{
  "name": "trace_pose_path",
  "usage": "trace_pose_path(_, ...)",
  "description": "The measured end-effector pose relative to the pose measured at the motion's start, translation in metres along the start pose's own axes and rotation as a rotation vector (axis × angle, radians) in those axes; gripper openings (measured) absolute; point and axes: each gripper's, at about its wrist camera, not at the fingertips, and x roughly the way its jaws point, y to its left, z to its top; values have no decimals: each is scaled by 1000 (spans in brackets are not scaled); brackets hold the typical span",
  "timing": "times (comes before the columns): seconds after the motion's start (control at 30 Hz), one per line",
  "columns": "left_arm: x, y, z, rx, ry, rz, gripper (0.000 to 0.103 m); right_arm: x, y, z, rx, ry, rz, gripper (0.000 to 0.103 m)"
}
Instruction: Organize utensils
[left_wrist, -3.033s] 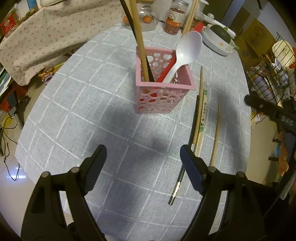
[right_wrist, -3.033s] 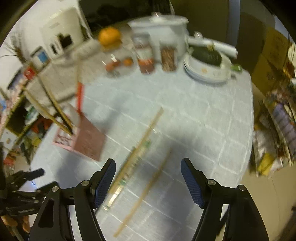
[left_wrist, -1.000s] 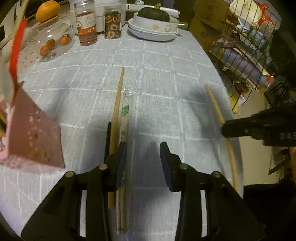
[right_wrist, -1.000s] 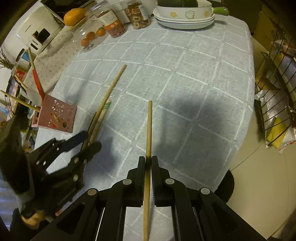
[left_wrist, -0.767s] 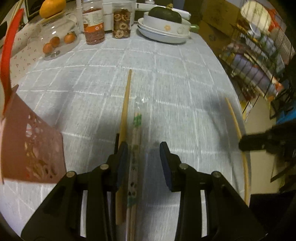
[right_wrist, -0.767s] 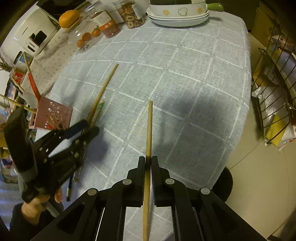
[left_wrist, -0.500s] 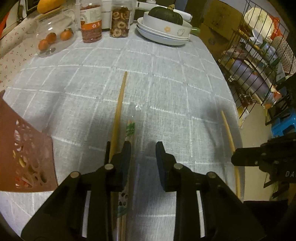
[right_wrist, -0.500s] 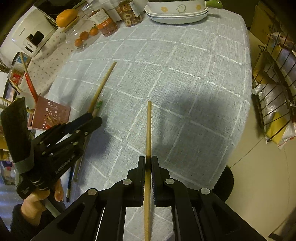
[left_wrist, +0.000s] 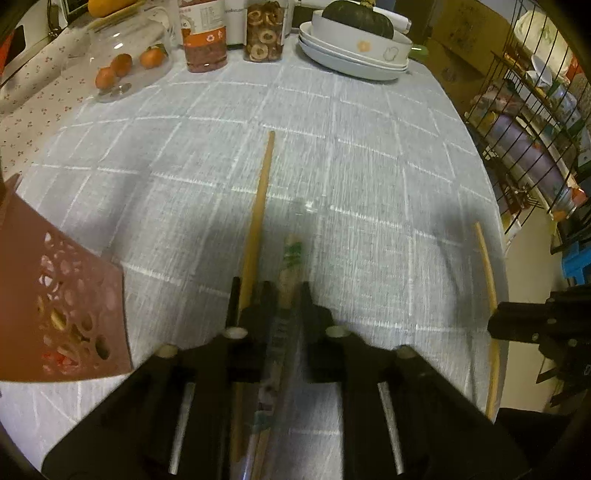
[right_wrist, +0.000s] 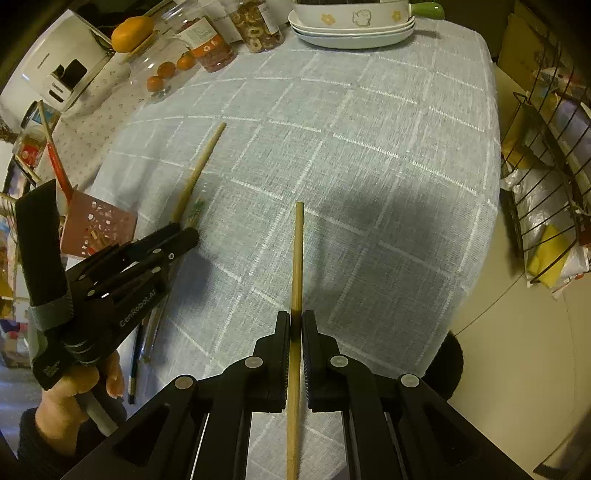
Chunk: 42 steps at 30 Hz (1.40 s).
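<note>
grey checked tablecloth (right_wrist: 369, 147); plain wooden chopstick (right_wrist: 295, 280), seemingly unmarked.

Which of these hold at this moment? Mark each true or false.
1. The right gripper is shut on a chopstick. True.
2. The left gripper is wide open. False: its jaws are closing around the wrapped chopsticks.
3. The pink basket lies to the right of both grippers. False: it is on the left.
4. A bare chopstick lies beside the wrapped pair. True.
</note>
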Motion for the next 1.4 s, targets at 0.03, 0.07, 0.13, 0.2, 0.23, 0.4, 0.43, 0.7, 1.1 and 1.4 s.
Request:
trace_pose_path(0.03, -2, 0, 0, -2, 1, 0, 11, -2, 0, -1, -2, -5, -2, 6)
trace_pose_path(0.07, -5, 0, -1, -2, -1, -1, 11, -2, 1, -2, -5, -8, -5, 6)
trace_pose_path(0.13, -16, -2, -3, 9, -18, -1, 11, -6, 4, -3, -22, -23, -24, 6)
trace_pose_path(0.2, -34, -3, -5, 16, -48, -19, 11, -11, 7, -5, -38, -41, -36, 6)
trace_pose_path(0.23, -41, -2, -4, 21, -60, -24, 11, -15, 8, -6, -40, -52, -35, 6)
trace_pose_path(0.4, -80, 0, -13, 41, -122, -33, 11, -32, 18, -13, -59, -102, -34, 6)
trace_pose_path(0.43, -83, 1, -14, 40, -129, -36, 11, -36, 21, -15, -70, -116, -38, 6)
trace_pose_path(0.7, -139, 15, -29, 40, -216, -53, 10, -66, 46, -27, -128, -225, -48, 6)
trace_pose_path(1.1, -178, 45, -36, 1, -253, -101, 3, -101, 85, -25, -190, -372, -38, 6)
trace_pose_path(1.4, -119, 35, -28, -53, -82, -97, 36, -96, 83, -18, -165, -352, -39, 6)
